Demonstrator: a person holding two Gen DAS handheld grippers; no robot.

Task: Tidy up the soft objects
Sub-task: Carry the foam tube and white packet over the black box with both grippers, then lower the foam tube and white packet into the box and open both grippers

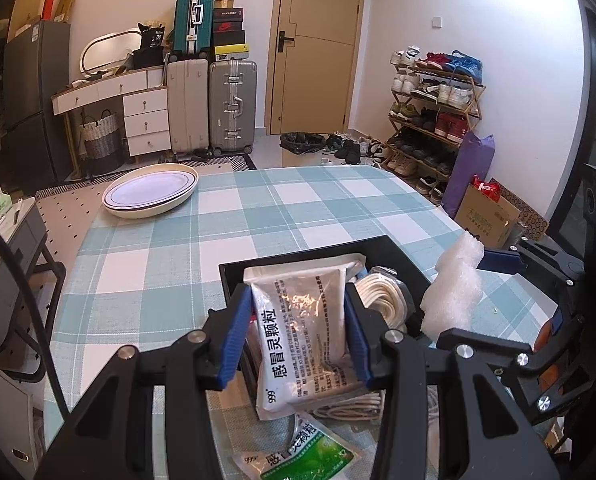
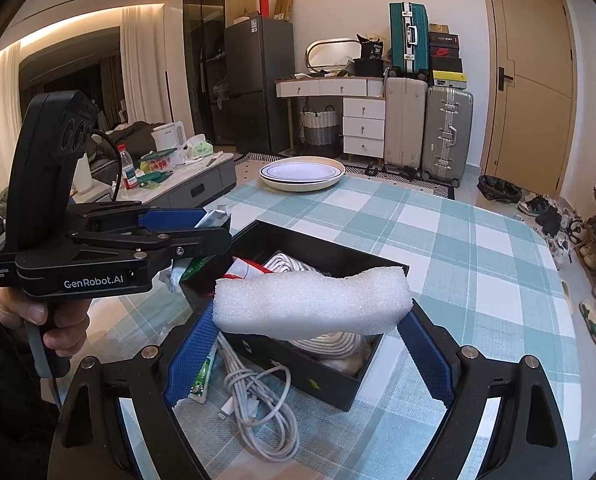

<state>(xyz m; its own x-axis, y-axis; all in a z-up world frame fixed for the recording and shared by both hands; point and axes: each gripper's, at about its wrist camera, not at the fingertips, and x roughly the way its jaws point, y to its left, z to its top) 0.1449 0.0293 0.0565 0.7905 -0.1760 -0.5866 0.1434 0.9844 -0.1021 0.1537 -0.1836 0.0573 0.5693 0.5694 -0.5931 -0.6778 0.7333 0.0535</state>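
My left gripper (image 1: 298, 332) is shut on a white medicine sachet pack (image 1: 305, 328) and holds it over the black box (image 1: 258, 266). It shows from the side in the right wrist view (image 2: 214, 226). My right gripper (image 2: 309, 336) is shut on a white foam block (image 2: 309, 304) and holds it above the near edge of the black box (image 2: 329, 376). The foam also shows in the left wrist view (image 1: 455, 284). A coiled white rope (image 1: 381, 300) lies in the box. A green sachet pack (image 1: 298, 456) and a white cable (image 2: 258, 408) lie on the table beside it.
A stack of oval plates (image 2: 301, 174) sits at the far end of the checked tablecloth (image 2: 477, 280). A low side table with bottles and a tissue box (image 2: 178, 168) stands to the left. Suitcases, drawers and a shoe rack line the walls.
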